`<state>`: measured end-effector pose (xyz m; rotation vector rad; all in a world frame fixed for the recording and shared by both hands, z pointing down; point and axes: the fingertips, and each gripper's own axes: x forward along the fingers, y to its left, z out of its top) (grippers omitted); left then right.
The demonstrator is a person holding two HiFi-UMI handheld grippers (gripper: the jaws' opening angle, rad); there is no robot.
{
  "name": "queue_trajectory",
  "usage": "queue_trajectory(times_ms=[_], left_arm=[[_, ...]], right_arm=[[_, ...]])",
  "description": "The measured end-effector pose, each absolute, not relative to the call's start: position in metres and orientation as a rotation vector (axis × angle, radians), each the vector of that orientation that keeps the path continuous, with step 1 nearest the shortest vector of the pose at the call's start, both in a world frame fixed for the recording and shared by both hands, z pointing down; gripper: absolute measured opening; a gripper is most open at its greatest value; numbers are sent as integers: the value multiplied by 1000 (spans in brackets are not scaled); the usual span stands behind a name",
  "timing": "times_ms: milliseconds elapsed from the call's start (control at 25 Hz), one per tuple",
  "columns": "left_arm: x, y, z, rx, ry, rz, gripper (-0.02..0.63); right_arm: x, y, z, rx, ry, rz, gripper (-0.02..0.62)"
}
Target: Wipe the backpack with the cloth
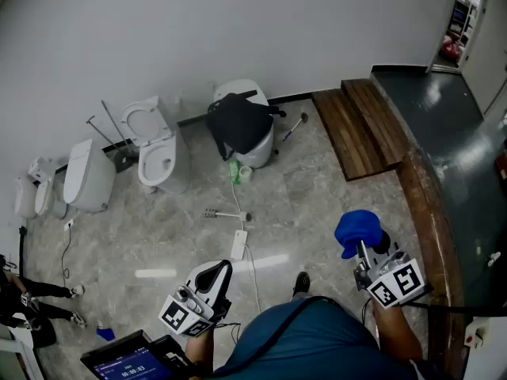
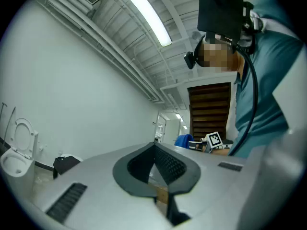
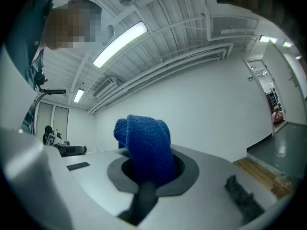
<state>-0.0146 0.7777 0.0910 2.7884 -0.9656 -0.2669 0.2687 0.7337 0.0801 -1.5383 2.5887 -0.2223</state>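
head view: the black, limp fabric backpack (image 1: 240, 123) slumps over a white fixture (image 1: 238, 89), probably a toilet. it sits well apart from both claws, ahead across the glossy stone floor (image 1: 317, 188). from the right gripper (image 1: 362, 248), which carries the blue cloth (image 1: 358, 228), the backpack lies forward and to the left.

left gripper view: the left gripper (image 2: 155, 146) is clenched on nothing.

right gripper view: the jaws clamp the nubby terry cloth, bunched upright.
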Motion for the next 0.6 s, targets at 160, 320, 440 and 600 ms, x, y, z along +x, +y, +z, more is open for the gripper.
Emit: queue_trajectory(times_ms=[160,320,440,600], left_arm=[[29,734,89,2784,-941,-296,6],[56,698,80,2781,-923,-305,6],[64,664,81,2770,-945,-278,6],[68,613,95,2760,-945,-276,6]], right_arm=[[298,692,84,-1516,2605,-236,28],[294,651,99,-1420,2612,-314,28],[292,622,107,-1374,2619,-366,28],[290,576,121,-1373,2650,-426,28]])
